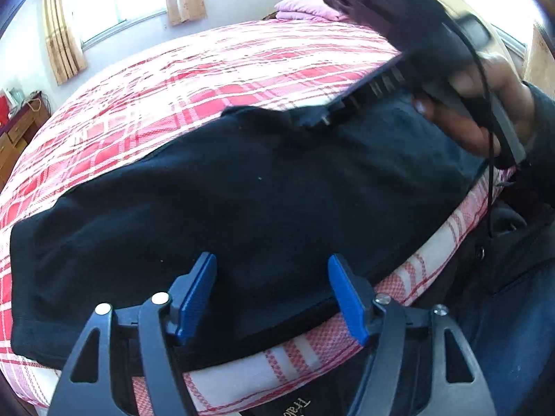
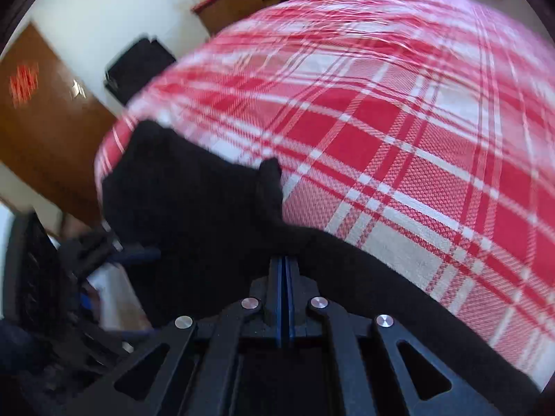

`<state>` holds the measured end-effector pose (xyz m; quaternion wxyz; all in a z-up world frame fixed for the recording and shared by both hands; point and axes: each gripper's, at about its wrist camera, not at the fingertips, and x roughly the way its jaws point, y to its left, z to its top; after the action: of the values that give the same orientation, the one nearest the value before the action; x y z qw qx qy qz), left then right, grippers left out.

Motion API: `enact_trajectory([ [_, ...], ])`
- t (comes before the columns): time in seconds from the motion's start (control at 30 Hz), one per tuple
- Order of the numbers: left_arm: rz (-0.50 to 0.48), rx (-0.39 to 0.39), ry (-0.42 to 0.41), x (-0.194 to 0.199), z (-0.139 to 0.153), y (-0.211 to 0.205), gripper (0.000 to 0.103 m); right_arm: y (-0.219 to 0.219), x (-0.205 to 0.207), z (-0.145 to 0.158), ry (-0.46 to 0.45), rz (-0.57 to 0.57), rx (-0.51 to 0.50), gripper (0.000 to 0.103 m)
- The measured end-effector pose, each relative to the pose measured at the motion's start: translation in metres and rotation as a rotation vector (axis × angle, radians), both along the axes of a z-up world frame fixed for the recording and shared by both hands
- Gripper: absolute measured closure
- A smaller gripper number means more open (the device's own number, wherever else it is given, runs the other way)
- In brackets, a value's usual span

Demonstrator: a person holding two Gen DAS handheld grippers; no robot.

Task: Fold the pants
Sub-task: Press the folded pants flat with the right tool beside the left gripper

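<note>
Pants [image 1: 242,187], black and already doubled into a broad band, are laid along the near edge of the bed [image 1: 242,66], the long axis running from 9 o'clock to 3 o'clock in the left wrist view. The right gripper [image 2: 285,260] is seen clamped on a fold of the cloth at the 3 o'clock end, with a corner lifted. The left gripper [image 1: 272,291] is held parted above the near hem at 6 o'clock, nothing pinched, and is judged nearer the 9 o'clock end.
</note>
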<state>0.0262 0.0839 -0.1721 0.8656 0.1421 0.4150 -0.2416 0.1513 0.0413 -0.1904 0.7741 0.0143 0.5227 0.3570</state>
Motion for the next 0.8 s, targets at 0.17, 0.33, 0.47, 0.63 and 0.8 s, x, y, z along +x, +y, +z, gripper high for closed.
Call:
enact_trajectory([
  [0.17, 0.019, -0.023, -0.013, -0.001, 0.007, 0.003, 0.033, -0.014, -0.01, 0.016, -0.064, -0.005, -0.048, 0.101],
  [0.33, 0.057, -0.062, -0.056, -0.001, 0.018, 0.008, 0.033, -0.029, -0.049, 0.031, -0.191, 0.064, -0.183, 0.1],
  [0.47, 0.036, -0.035, -0.023, 0.0, 0.007, -0.001, 0.033, -0.049, -0.077, 0.02, -0.252, 0.056, -0.309, 0.1],
  [0.63, 0.02, -0.01, -0.031, -0.005, 0.003, -0.009, 0.029, -0.089, -0.096, 0.015, -0.256, -0.022, -0.318, 0.1],
  [0.8, 0.007, -0.038, -0.05, -0.002, 0.013, -0.02, 0.029, -0.138, -0.114, 0.033, -0.305, -0.154, -0.302, 0.08],
])
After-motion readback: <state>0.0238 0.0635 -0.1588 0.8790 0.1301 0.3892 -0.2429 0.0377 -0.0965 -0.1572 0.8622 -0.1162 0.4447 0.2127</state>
